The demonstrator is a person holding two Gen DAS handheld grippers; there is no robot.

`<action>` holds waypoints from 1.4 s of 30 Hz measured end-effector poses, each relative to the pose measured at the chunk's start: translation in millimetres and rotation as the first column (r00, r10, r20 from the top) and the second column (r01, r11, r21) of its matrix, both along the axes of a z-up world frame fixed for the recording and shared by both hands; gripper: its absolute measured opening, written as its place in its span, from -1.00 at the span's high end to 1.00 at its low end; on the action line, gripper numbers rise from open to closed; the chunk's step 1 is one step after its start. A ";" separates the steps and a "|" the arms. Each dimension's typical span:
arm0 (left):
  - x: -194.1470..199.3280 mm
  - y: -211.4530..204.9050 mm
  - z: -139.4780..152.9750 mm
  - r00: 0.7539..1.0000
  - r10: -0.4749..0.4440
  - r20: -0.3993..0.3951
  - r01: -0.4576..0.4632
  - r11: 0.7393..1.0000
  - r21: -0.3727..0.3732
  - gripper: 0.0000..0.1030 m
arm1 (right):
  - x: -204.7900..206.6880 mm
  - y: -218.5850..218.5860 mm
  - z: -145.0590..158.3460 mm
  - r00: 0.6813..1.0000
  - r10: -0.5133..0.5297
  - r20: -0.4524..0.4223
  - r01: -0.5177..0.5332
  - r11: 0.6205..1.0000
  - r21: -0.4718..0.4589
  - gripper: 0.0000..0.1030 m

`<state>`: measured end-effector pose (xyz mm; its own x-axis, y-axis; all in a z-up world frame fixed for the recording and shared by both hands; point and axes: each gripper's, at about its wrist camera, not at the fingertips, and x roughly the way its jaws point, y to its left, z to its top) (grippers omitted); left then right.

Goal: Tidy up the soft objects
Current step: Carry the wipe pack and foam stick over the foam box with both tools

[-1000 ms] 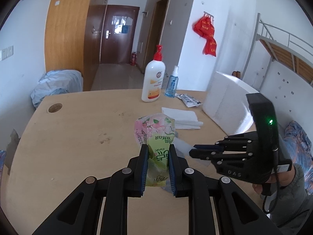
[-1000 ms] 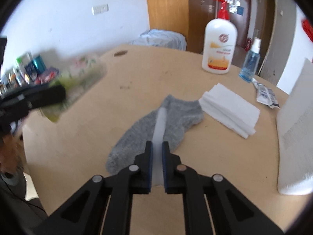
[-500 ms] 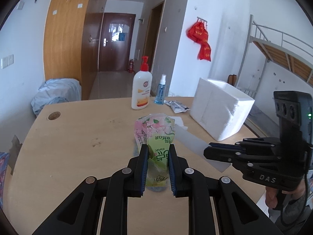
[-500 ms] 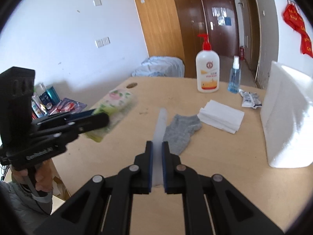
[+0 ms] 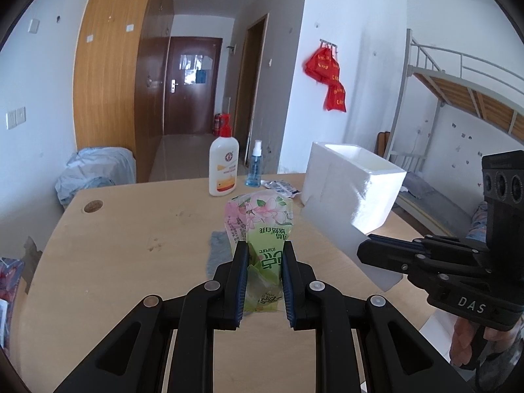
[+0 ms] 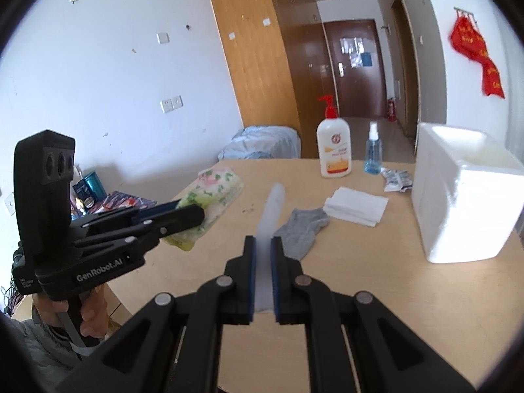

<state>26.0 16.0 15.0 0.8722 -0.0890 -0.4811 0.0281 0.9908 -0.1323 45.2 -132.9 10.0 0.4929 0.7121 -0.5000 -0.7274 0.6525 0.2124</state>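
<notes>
So far we have both hands loaded and nothing stowed: our left hand-held gripper (image 5: 263, 262) is clamped on the flowered tissue pack (image 5: 262, 226), our right hand-held gripper (image 6: 262, 255) on a thin translucent sheet (image 6: 270, 216), both held above the counter (image 6: 376, 262). The grey sock (image 6: 303, 229) and folded white tissues (image 6: 355, 206) lie there, and the white foam box (image 6: 458, 203) looks empty.

Each view taken from a handheld gripper, aimed forward and slightly down over the table (image 5: 137, 229), the foam box (image 6: 465, 196) and pump bottle (image 5: 224, 170) shared, each gripper seen by the other.
</notes>
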 end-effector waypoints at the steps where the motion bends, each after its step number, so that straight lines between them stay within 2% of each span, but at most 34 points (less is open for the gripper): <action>1: -1.8 -1.4 1.6 1.000 0.000 0.005 0.000 1.000 0.003 0.60 | -2.6 -1.6 1.9 1.000 -0.005 0.008 0.005 1.000 0.003 0.79; 16: -28.2 -14.5 20.1 0.997 0.001 0.080 -0.003 1.000 0.031 0.60 | -30.2 -19.1 18.4 0.995 -0.045 0.086 0.042 0.998 0.043 0.79; 28: -13.9 -13.1 19.5 0.998 -0.011 0.065 0.009 1.000 0.023 0.60 | -16.2 -14.1 9.6 0.995 -0.068 0.072 0.066 0.997 0.028 0.79; 35: -1.2 -30.6 19.3 0.996 -0.072 0.056 0.071 0.997 0.031 0.60 | -15.8 -34.8 8.0 0.987 -0.147 0.071 0.146 0.989 0.027 0.79; 42: 14.5 -65.1 18.4 0.985 -0.166 0.049 0.164 0.986 0.040 0.60 | -23.3 -71.2 9.9 0.953 -0.289 0.088 0.288 0.957 0.024 0.79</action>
<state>40.5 -49.1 33.4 0.8707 -0.2174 -0.4411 0.1976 0.9761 -0.0910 22.0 -204.1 19.9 0.7202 0.5383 -0.4378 -0.5251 0.8353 0.1631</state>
